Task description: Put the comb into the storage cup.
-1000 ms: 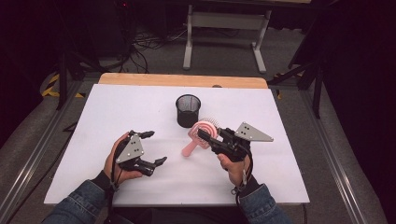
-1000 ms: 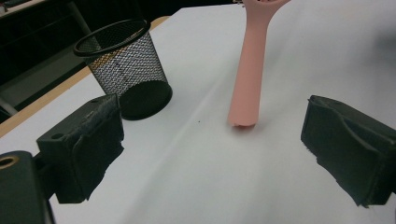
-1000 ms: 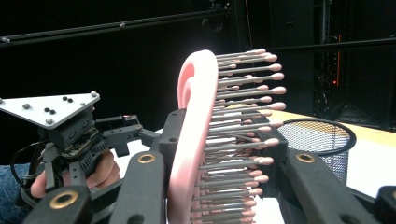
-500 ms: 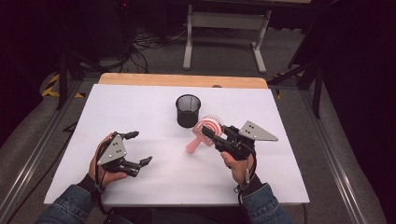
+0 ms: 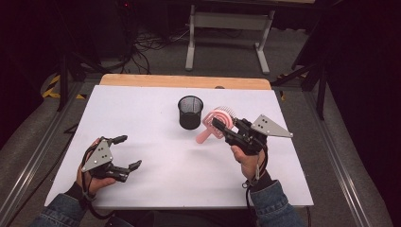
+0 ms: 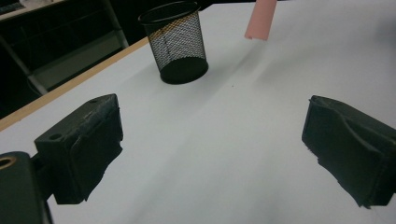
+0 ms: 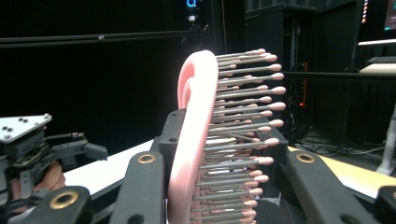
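Dark room, cables and a stand leg behind; white worktop (image 5: pixel 156 118) with wooden far edge. Black mesh cup (image 5: pixel 190 112) upright near centre-far, apart from everything. Right tongs (image 5: pixel 222 127) clamped on pink hairbrush (image 5: pixel 215 124), held off the surface just right of the cup; in the right gripper view, pads shut on the brush's head (image 7: pixel 194 130), bristles pointing right, pins passing between the jaws. Handle end pointing down-left toward the worktop, visible as a pink tip (image 6: pixel 261 18) in the left gripper view, above the surface and near the cup (image 6: pixel 176 43). Left tongs (image 5: pixel 126 152) wide open, holding nothing, low over the near-left of the worktop. Changed over the last second: left hand pulled back and out toward the near-left corner, away from the brush; right tongs and brush shifted slightly toward the cup. Reads as a handover done, brush now carried single-handed; likely next step is dropping it handle-first into the cup. Judgement: handle needs tilting closer to vertical and lifting over the rim first, otherwise risk of knocking the light cup over. Open room: broad bare surface left and front of the cup, nothing in the path between brush and rim. Right edge of the worktop well apart from the right hand; left hand near the front-left edge, clear of the transfer.
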Tool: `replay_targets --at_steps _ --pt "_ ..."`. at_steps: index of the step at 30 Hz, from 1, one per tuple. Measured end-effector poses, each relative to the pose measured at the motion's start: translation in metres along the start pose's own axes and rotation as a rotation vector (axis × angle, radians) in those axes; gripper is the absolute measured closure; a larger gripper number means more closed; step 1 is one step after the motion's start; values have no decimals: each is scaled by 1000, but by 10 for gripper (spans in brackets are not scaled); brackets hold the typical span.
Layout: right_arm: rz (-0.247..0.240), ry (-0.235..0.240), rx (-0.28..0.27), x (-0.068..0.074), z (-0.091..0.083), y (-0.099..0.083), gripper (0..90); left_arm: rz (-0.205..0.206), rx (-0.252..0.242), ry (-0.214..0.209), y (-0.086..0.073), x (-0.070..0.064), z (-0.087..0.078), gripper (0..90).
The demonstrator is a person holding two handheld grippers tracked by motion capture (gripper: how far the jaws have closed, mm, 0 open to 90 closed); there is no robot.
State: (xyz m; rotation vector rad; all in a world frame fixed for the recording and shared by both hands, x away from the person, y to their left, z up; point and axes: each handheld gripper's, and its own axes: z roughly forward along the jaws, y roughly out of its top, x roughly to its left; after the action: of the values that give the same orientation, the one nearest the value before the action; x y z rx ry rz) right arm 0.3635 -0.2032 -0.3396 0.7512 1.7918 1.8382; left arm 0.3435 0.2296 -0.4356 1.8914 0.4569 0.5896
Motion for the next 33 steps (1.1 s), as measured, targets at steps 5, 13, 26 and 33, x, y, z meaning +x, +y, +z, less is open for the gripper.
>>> replay_targets --at_steps 5,13,26,33 --pt "-26 -24 -19 -3 -2 12 636 -5 6 3 -3 -1 -4 60" --pt "-45 -53 -43 -11 -4 29 636 0 19 4 -6 -1 -6 57" --pt "-64 -90 -62 -22 1 47 636 -14 9 3 -8 0 -8 59" --pt "-68 -107 -77 -26 7 57 636 -16 8 -2 -8 -1 -8 58"
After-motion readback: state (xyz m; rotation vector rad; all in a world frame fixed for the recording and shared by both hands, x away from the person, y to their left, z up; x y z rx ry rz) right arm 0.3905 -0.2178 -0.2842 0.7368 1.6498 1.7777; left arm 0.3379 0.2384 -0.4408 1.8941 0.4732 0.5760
